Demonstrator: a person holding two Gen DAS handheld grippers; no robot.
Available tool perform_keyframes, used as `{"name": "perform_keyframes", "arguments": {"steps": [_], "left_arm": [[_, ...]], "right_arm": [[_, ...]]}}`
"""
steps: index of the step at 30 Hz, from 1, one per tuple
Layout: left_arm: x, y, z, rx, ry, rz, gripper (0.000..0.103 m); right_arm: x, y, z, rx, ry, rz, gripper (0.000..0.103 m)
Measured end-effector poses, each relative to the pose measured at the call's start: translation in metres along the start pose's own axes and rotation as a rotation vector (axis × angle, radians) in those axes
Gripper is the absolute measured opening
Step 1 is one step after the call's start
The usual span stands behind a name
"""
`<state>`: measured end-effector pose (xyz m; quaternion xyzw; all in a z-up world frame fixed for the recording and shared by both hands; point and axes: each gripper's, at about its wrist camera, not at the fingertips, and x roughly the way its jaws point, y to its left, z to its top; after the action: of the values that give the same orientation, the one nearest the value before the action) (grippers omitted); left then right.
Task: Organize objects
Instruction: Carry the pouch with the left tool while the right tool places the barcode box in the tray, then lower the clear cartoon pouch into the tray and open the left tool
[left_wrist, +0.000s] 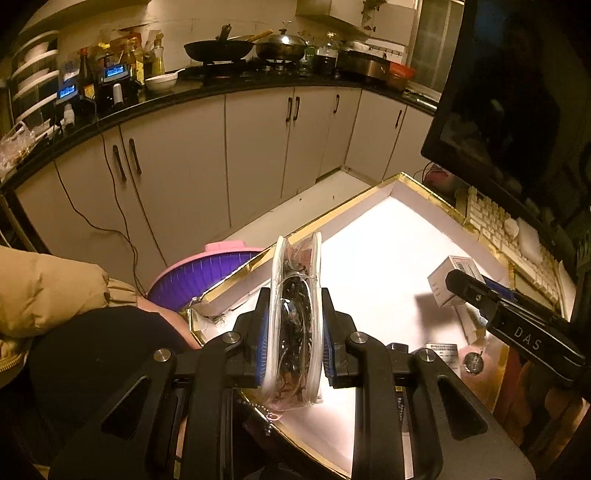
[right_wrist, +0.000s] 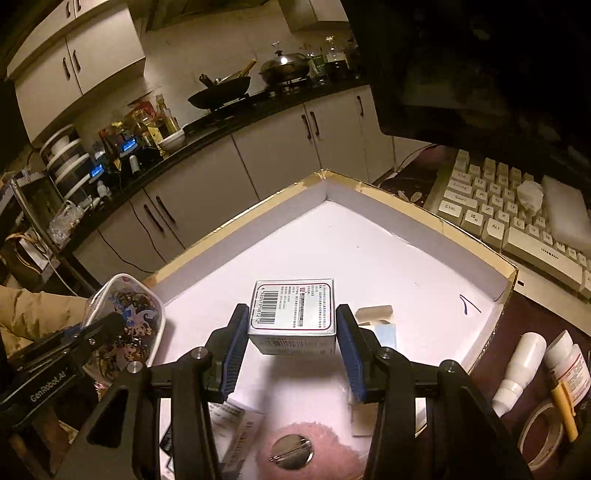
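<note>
The clear plastic case (left_wrist: 293, 314) of dark, tangled trinkets stands on edge in the left gripper (left_wrist: 293, 332), its blue-padded jaws pinching the case's two flat faces, held above the near left corner of the shallow gold-rimmed box tray (right_wrist: 424, 218). The small white carton (right_wrist: 293, 314) with a barcode label sits between the right gripper's (right_wrist: 293, 345) jaws — pads tight against its two sides, the carton lifted clear of the tray's white floor, over the near middle. On that floor, just beside the right jaw, lie a pale eraser-like block (right_wrist: 375, 312) and a light blue piece (right_wrist: 386, 334); nearer the camera are a pink fuzzy pad (right_wrist: 314, 446) with a round metal pin-back and a printed packet (right_wrist: 236, 424). Right of the tray, on the desk, are a cream keyboard (right_wrist: 509, 221), a white bottle (right_wrist: 519, 373), a pill bottle (right_wrist: 569, 365) and a tape roll (right_wrist: 541, 439). A pink and purple basket (left_wrist: 207, 273) sits left of the tray, beside a tan padded sleeve (left_wrist: 48, 291).
</note>
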<state>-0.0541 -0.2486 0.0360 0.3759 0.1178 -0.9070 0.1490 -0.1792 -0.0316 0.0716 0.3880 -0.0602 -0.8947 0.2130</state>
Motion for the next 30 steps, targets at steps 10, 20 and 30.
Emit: {"name": "perform_keyframes", "arguments": {"steps": [10,20,30], "left_arm": [[0.005,-0.036,-0.005,0.159,-0.013,0.114,0.023],[0.008,-0.036,-0.004,0.101,0.035,-0.006,0.043],[-0.002,-0.020,-0.003,-0.070,0.051,-0.215,0.046]], "right_arm": [[0.008,0.003,-0.006,-0.040,0.016,-0.060,0.047],[0.014,-0.002,-0.008,-0.046,0.027,-0.089,0.049],[0.008,-0.005,-0.009,0.002,0.005,-0.029,0.049]]}}
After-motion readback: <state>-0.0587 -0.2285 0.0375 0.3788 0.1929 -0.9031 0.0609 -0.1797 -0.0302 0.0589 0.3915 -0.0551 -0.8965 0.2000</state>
